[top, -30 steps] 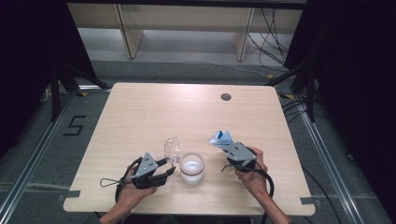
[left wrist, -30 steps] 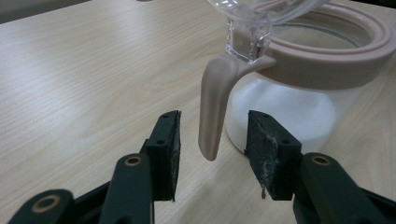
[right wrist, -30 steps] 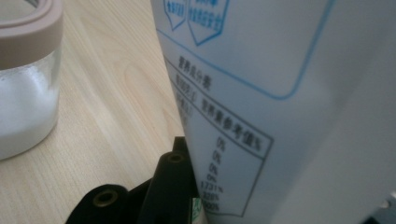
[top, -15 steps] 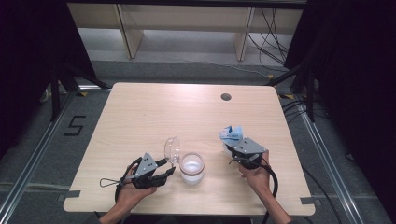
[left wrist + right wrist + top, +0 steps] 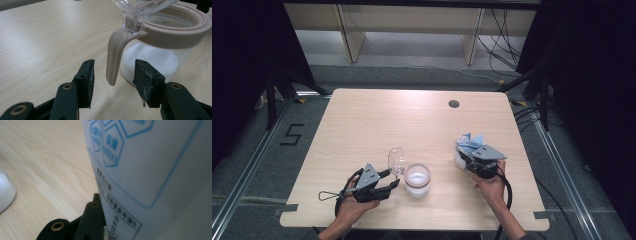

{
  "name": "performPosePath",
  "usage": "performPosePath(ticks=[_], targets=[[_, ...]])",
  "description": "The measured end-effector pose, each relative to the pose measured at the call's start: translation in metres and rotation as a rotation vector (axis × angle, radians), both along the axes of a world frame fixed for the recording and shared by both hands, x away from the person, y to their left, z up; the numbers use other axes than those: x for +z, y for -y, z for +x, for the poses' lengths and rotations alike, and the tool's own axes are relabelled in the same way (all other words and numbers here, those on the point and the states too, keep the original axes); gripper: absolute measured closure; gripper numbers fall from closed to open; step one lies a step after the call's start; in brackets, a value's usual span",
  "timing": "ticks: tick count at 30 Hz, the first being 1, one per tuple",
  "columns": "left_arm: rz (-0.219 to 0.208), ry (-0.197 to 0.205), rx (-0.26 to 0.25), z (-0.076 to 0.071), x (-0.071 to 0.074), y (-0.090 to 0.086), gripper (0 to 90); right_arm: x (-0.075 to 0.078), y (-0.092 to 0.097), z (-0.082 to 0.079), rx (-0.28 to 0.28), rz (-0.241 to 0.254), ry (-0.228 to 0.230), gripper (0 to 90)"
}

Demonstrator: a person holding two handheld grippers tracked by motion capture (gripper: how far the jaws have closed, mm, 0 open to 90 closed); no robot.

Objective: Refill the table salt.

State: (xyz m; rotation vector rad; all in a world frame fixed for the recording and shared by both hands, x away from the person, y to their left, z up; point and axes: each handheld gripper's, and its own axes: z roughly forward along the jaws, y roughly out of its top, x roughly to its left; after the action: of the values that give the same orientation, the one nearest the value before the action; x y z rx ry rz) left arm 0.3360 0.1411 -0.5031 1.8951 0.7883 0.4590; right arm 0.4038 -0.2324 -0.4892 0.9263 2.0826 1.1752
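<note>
While the jar (image 5: 417, 179) stands open just ahead of our left gripper (image 5: 113, 75), whose jaws have just been widening around the lid's tab (image 5: 114, 58) without touching it, we judge filling finished; next we close the lid. Our right gripper (image 5: 472, 159) stays clamped on the white-and-blue bag (image 5: 160, 170).

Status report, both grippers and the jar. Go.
Left gripper open, jaws just been opening, astride the jar's lever, pads clear. Right gripper shut on white bag. Jar lid up. Nothing in the way.
</note>
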Motion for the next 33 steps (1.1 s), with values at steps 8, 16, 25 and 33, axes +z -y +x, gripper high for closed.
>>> performPosePath(ticks=[8, 16, 25, 33], targets=[[0.003, -0.003, 0.0, 0.0002, -0.0005, -0.0004, 50.5, -0.0008, 0.0025, 0.0007, -0.021, 0.005, -0.007, 77.5], [-0.001, -0.007, -0.005, 0.0008, -0.0014, -0.0004, 49.7, 0.0002, 0.0045, 0.0, -0.023, 0.001, 0.004, 72.6], [-0.001, -0.006, 0.001, 0.0004, -0.0008, -0.0011, 49.7, 0.0009, 0.0065, 0.0003, -0.025, 0.022, -0.01, 62.6], [-0.002, -0.008, -0.002, 0.0006, -0.0008, -0.0014, 49.7, 0.0021, 0.0082, 0.0003, -0.02, 0.053, -0.018, 50.2]])
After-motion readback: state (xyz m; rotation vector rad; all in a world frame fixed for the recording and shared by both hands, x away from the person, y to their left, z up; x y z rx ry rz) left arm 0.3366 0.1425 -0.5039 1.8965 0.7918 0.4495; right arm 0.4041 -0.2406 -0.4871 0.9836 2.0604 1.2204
